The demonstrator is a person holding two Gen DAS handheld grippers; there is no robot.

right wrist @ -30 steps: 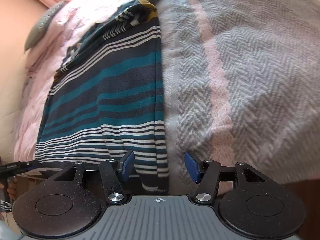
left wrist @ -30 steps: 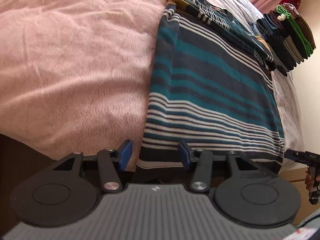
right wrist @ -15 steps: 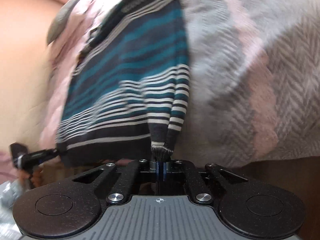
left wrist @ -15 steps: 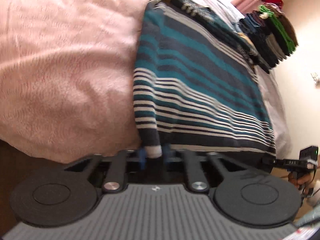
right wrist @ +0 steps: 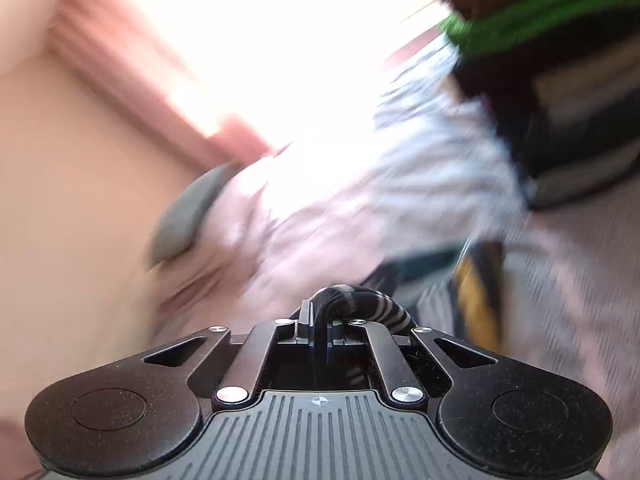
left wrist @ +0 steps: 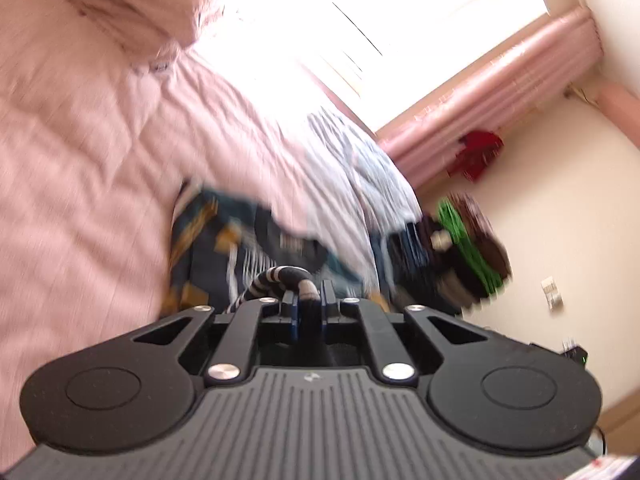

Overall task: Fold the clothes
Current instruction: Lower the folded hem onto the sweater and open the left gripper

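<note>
Two grippers each pinch a fold of one striped shirt; both pictures are smeared by motion blur, so fine detail is lost. Low in the centre of the left wrist view, the left gripper (left wrist: 308, 307) has its blue pads pressed together on a rolled hem of the striped shirt (left wrist: 276, 278), whose black-and-white bands arch up and over to the left of the jaws; beyond that hem, in the middle of the frame, the shirt's upper part lies crumpled on the bed, dark teal with mustard patches and pale lines. A pink blanket (left wrist: 92, 128) fills the left half of that view; a pale grey-and-white cover (left wrist: 360, 168) runs up the centre toward the glaring window (left wrist: 360, 20); a stack of folded clothes (left wrist: 452, 256), dark with a bright green layer, sits at centre right near a cream wall, with a pink curtain (left wrist: 492, 92) above it and a red item (left wrist: 476, 154) beside the curtain's lower end.

Low in the centre of the right wrist view, the right gripper (right wrist: 319, 330) is likewise clamped on a bunched striped hem, which loops over to the right of the jaws; a mustard patch of the shirt shows at lower right. The clothes stack occupies the upper right corner; a grey pillow (right wrist: 188, 216) lies at centre left against the peach wall.
</note>
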